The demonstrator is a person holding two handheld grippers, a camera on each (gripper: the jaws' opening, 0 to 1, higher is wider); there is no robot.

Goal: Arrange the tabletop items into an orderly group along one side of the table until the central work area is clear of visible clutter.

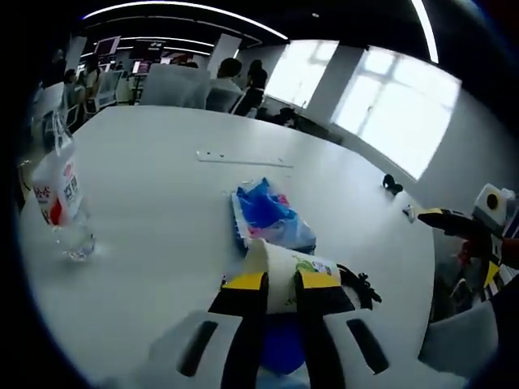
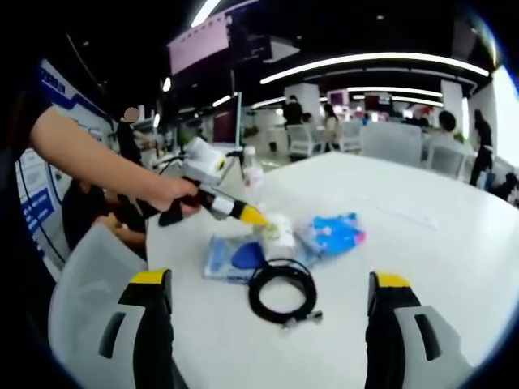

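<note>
Cup: a white paper cup (image 1: 280, 279) with a green print sits clamped between the yellow-tipped jaws of the left gripper (image 1: 280, 285); in the right gripper view the same cup (image 2: 276, 232) sits at the tip of that gripper (image 2: 258, 219), just above the table top.
Cup's position: in the middle of the white table (image 1: 162, 211), touching or just beside the blue plastic bag (image 1: 272, 215) and just beside the coiled black cable (image 2: 282, 293).
Left claw: closed on the cup, one jaw on each side of its wall; cup's open end faces away from the camera, its axis roughly in line with the jaws.
Right claw: the right gripper (image 2: 268, 296) has its jaws wide apart and empty, hovering over the near edge of the table.
Key relation: the cable lies straight ahead of the right claw, between its spread jaws and closer to it than the bag or cup; the coil lies flat, so I judge a grip across one side of the loop the likeliest fit.
Other items: a water bottle (image 1: 58, 194) stands upright well apart, toward the far side from the cluster; a flat blue packet (image 2: 231, 258) lies under or against the cup.
Progress: the cluster sits mid-table, so the clearing looks early.
</note>
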